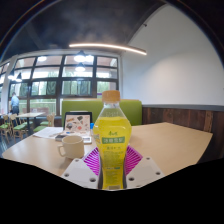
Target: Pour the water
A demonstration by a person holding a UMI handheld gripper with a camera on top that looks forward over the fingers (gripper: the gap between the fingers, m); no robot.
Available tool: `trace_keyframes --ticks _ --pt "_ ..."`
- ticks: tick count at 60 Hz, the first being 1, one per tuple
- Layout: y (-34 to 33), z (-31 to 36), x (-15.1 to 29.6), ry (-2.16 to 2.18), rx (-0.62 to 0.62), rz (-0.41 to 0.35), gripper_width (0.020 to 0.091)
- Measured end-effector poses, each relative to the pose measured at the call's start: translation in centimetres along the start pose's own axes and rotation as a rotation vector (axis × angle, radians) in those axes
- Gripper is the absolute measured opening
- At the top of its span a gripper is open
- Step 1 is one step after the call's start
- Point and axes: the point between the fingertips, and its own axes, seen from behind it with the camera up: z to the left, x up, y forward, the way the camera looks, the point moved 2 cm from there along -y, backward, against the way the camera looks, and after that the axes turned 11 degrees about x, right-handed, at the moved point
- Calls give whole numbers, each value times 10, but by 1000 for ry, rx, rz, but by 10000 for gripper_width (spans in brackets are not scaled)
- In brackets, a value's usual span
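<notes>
1. Bottle point(112, 140): a clear plastic bottle of yellow drink stood upright between the two fingers of the gripper point(112, 168); its orange cap was on; its base was hidden below the fingers' level.
2. Label: a yellow-green band wrapped the bottle's middle, bearing a round emblem and several lines of print; the characters were too small to be read, and no brand could be made out.
3. Gripper: both fingers reached forward along the bottle's sides, and the magenta pads point(93, 158) lay against it left and right with no gap visible; the claw was thus clenched on the bottle.
4. Mug point(70, 146): a white mug with its handle toward the fingers stood on the table point(170, 142), near the bottle and to its left, apart from it.
5. Laptop point(77, 123): an open laptop sat beyond the mug; its screen showed a coloured picture, with no legible writing.
6. Surroundings: a green bench seat point(140, 108) ran behind the table; large windows point(60, 80) lay beyond it; a long ceiling light point(108, 47) glowed overhead.
</notes>
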Motion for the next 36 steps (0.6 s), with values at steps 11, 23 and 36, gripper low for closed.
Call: trace_keyframes --ticks 11,23,36 --pt "3 -20 22 -142 -82 71 264" --pt "34 -47 77 -894 -244 228 263" --pt "81 -24 98 -1716 -255 396 263"
